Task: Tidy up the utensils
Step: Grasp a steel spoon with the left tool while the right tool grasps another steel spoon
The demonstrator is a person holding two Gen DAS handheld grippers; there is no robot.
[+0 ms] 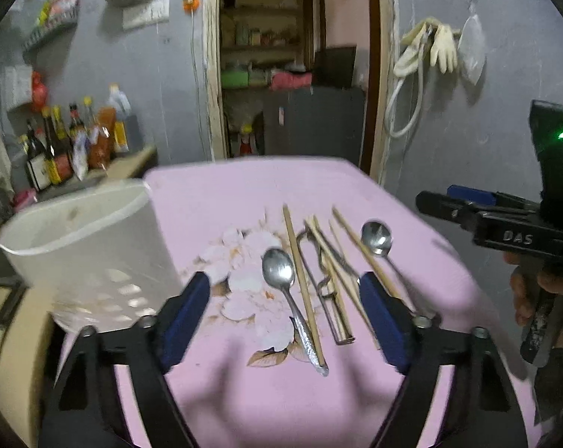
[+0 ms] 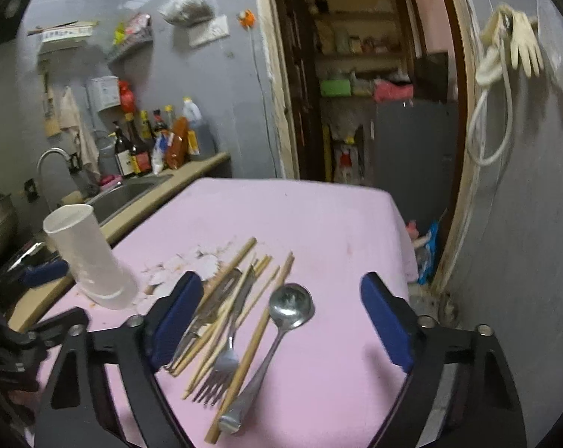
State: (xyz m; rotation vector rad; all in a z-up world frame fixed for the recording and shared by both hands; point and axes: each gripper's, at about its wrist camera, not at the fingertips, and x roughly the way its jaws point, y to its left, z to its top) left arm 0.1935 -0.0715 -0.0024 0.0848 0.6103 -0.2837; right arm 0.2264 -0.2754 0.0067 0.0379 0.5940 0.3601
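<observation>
A pile of utensils lies on the pink cloth: two steel spoons [image 1: 281,272] [image 1: 376,237], several wooden chopsticks [image 1: 300,272] and a metal peeler [image 1: 324,287]. The right wrist view shows a spoon [image 2: 288,306], a fork [image 2: 223,366] and chopsticks [image 2: 251,351]. A white perforated utensil holder [image 1: 90,246] stands at the left [image 2: 90,257]. My left gripper [image 1: 285,295] is open and empty above the pile. My right gripper [image 2: 277,298] is open and empty over the utensils; it also shows in the left wrist view [image 1: 468,205].
The pink-covered table [image 2: 318,224] has a drop at its far and right edges. A counter with a sink [image 2: 132,190], faucet and sauce bottles [image 2: 158,142] lies to the left. An open doorway [image 2: 363,74] is behind; gloves [image 2: 520,41] hang on the right wall.
</observation>
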